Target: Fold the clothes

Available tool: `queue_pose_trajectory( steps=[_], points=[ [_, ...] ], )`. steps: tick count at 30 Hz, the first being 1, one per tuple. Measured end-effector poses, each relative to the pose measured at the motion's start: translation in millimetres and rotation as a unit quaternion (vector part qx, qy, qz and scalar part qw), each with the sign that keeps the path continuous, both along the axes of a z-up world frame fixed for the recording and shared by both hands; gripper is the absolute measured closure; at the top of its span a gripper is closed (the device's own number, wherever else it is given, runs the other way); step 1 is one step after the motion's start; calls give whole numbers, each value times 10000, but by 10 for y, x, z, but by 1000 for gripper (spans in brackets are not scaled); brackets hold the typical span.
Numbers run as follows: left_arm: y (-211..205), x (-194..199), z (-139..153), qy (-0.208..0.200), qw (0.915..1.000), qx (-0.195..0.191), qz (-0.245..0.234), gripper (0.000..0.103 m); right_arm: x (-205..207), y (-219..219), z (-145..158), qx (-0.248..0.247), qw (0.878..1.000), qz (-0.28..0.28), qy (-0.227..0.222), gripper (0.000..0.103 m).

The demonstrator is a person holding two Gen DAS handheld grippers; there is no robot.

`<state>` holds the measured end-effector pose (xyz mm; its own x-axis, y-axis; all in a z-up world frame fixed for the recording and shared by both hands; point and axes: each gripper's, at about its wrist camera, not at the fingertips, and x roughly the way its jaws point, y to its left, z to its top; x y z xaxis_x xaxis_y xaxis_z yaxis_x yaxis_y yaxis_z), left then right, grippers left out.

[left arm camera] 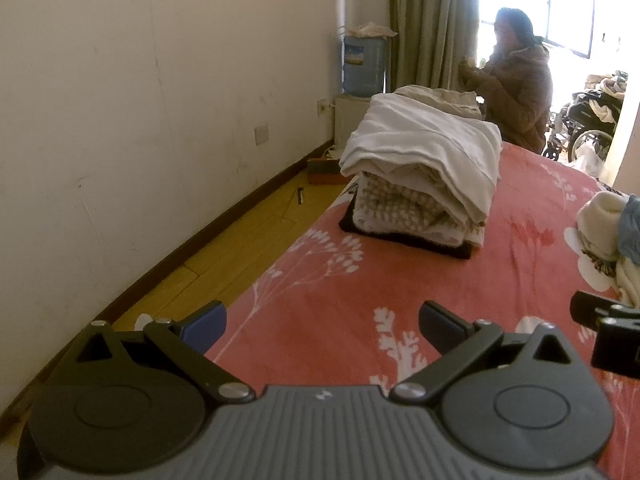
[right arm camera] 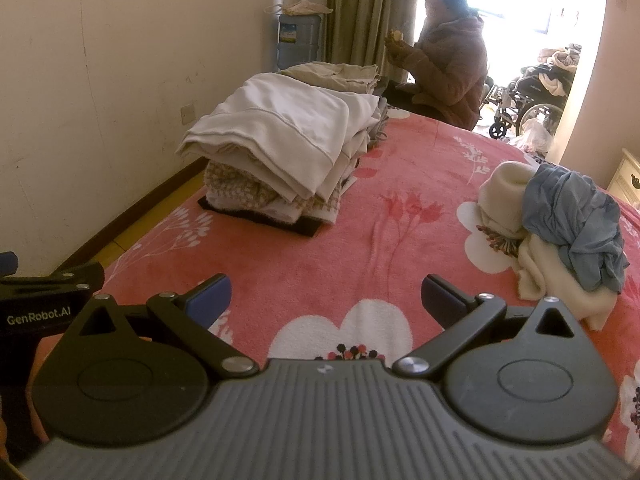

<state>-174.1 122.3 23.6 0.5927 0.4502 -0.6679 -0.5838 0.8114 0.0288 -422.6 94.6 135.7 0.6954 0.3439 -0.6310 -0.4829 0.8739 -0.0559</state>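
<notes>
L tongs (left arm camera: 322, 326) wide, empty | R tongs (right arm camera: 326, 300) same | folded stack (right arm camera: 288, 148) nr bed edge

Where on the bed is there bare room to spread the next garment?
The pink floral blanket lies bare between the folded stack, the unfolded pile and both open grippers. The right side is crowded.

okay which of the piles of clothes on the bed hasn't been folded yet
The small heap on the right side of the bed: the crumpled blue garment on cream ones. The stack by the wall, white garment on top, is folded flat.
</notes>
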Motion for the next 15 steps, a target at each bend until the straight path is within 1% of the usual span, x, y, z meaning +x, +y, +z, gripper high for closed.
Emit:
queue_pose_trajectory(
  steps=[15],
  points=[
    [1,-4,-12,16,10000,-9,-9,0,-8,1,-7,-1,10000,-4,4,1]
  ],
)
